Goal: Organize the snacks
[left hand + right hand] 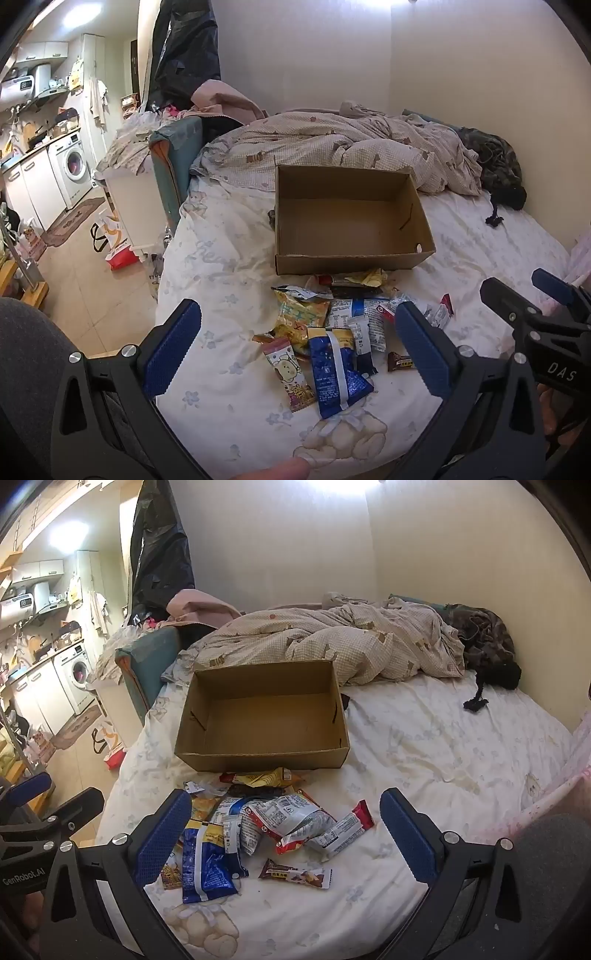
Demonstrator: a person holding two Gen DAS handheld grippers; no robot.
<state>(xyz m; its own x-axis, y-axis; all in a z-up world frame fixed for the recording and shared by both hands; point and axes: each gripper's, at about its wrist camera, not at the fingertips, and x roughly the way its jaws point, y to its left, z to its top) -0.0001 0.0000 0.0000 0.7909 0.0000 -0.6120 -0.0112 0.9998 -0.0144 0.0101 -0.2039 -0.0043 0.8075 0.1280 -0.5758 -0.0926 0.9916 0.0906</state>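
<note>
Snacks lie in a loose heap on the bed sheet, just in front of the cardboard box and touching nothing of mine. From the left of the heap in my left view: a small packet with a cartoon bear, a yellow bag behind it, then a blue packet lying lengthwise, white-and-blue wrappers beside it, and a small brown chocolate bar near my right-hand pad. In my right view the same chocolate bar sits apart at the front, with a red-and-white bar and a silver-and-red bag behind it, and a yellow wrapper up against the box's near wall.

That box stands open on top with nothing inside; only its bare brown floor and walls show. Behind it a rumpled checked duvet is bunched against the wall.

My left gripper hovers over the heap with its blue pads spread wide, holding nothing. My right gripper hangs likewise over the right part of the heap, released, pads wide apart and nothing between them.
</note>
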